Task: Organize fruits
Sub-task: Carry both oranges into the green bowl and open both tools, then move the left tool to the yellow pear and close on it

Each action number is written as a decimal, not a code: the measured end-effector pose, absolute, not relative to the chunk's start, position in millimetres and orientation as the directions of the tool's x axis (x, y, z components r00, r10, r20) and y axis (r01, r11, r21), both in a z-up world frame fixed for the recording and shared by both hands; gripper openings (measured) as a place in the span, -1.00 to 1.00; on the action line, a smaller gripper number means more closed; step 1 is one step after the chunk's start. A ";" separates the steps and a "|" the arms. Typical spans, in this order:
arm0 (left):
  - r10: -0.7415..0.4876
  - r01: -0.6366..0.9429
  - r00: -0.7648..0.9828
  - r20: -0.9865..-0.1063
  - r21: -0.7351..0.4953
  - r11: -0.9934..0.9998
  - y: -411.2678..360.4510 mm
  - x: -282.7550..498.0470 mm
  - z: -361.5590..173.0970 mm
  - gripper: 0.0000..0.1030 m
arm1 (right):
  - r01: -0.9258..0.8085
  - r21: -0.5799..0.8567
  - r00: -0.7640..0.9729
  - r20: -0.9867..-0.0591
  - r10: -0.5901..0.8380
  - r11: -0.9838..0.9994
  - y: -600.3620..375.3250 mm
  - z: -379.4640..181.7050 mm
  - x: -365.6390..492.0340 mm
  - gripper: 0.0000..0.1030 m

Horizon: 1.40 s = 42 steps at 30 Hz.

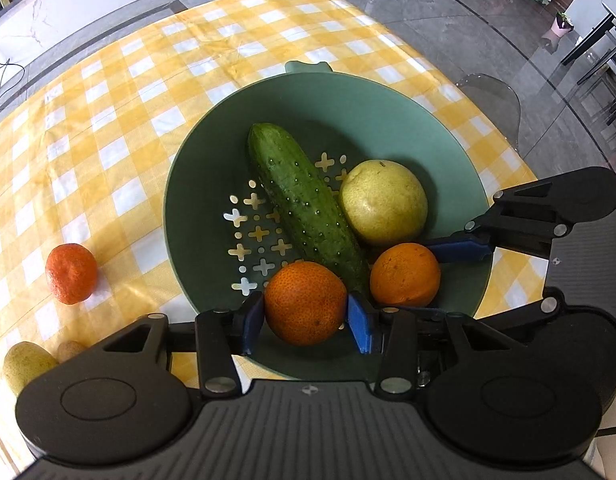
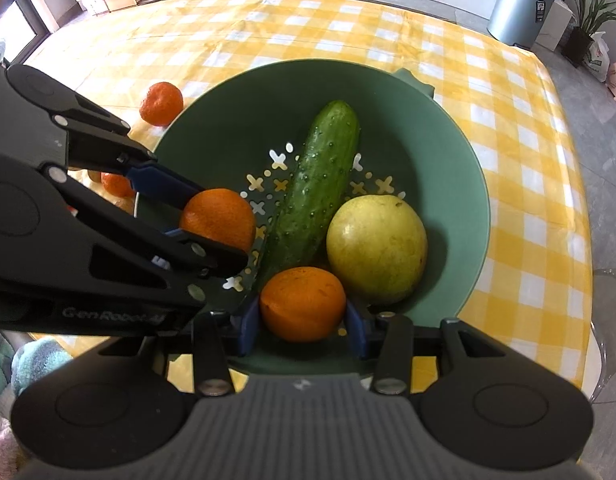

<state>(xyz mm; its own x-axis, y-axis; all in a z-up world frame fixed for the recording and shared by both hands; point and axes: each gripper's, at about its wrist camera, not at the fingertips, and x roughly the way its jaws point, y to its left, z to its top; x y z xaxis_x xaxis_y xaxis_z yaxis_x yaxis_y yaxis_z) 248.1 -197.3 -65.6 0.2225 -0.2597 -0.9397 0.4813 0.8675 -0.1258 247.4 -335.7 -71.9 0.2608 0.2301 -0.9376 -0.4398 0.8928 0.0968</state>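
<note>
Fruits are what I am sorting, and most of them sit over the yellow checked tablecloth [image 1: 108, 120] in the green colander [image 1: 347, 112], which lies near the table's front edge. The cucumber [image 1: 304, 204] lies slantwise across the colander's pierced floor (not a fruit to my mind, but in it goes), with the pale pear [image 1: 381, 202] touching its side.

Both claws point steeply down into the bowl. The left gripper [image 1: 306, 310] stands partly open, its blue pads against either side of the left-hand orange [image 1: 306, 300]. The right gripper [image 2: 302, 312] clasps the right-hand orange [image 2: 302, 304] likewise, just beside the pear and the cucumber's end.

My worry is crowding: the two claws are close, so widening either could knock the other or shove the pear. A released orange could also roll down the sloping wall. One mandarin [image 1: 71, 274] waits outside on the cloth.
</note>
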 end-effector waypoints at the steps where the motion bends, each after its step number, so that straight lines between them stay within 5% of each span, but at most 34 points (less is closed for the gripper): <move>1: -0.257 0.480 0.226 -0.939 -0.122 0.869 -197.9 247.9 -65.8 0.04 | -0.441 0.093 0.263 -0.938 0.228 0.893 -335.6 -71.1 247.5 -0.15; 17: -0.275 0.438 0.389 -0.879 -0.086 0.895 -175.5 214.6 -20.5 0.22 | -0.399 0.033 0.424 -0.879 0.216 0.916 -332.2 -26.2 217.2 0.13; 42: -0.201 0.212 0.723 -0.661 -0.064 0.975 -35.9 121.1 25.1 0.24 | -0.238 0.167 0.779 -0.556 0.291 0.957 -240.5 5.4 100.5 0.16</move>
<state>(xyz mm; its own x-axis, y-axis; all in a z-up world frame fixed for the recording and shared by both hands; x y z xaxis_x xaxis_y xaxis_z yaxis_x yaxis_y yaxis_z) 121.1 -35.9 25.1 0.7229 -0.2011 -0.6610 0.2124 0.9751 -0.0643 100.5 -240.5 5.4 0.7787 0.2907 -0.5560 -0.2378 0.9568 0.1672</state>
